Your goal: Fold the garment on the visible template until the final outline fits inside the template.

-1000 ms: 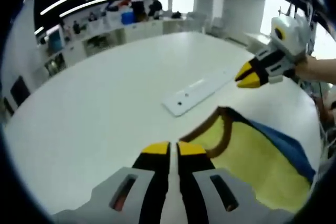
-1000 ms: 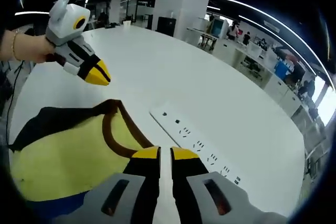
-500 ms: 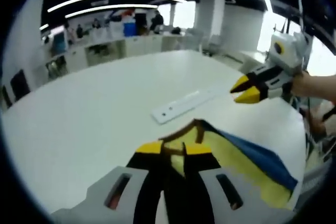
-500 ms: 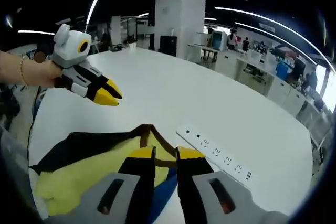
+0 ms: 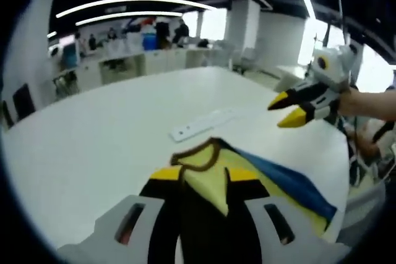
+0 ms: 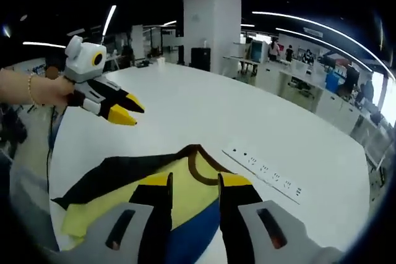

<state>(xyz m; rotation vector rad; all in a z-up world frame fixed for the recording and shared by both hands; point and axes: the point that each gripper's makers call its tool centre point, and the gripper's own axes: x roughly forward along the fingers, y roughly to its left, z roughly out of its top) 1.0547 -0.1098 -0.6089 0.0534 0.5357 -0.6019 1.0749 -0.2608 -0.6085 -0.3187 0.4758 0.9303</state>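
As the left gripper (image 5: 205,174) hangs over the white table (image 5: 93,146), its two yellow-tipped jaws stand well apart and nothing is caught between them: it is released. Through the gap in the left gripper view you see the garment (image 5: 253,165) just beyond the tips. It lies flat on the table, with a yellow body, a brown-trimmed neckline (image 5: 197,153) pointing towards the middle of the table and a blue band along one side.

Over to the right gripper (image 6: 195,180), and it's the same story: jaws spread, holding nothing, the yellow cloth showing between them. In the right gripper view a black section (image 6: 105,174) of the garment runs out along its far side, towards the table's near edge. The left gripper floats above that part of the table, clear of the cloth, in a hand (image 6: 52,88) with a bracelet (image 6: 29,88) at the wrist, its tips a little parted.

So the garment sits close to the table's edge on the person's side. Past the neckline, near it but not touching, a white power strip (image 6: 266,168) lies flat on the table. Beyond that comes bare tabletop, then desks and a white pillar (image 6: 213,23) in the room behind.
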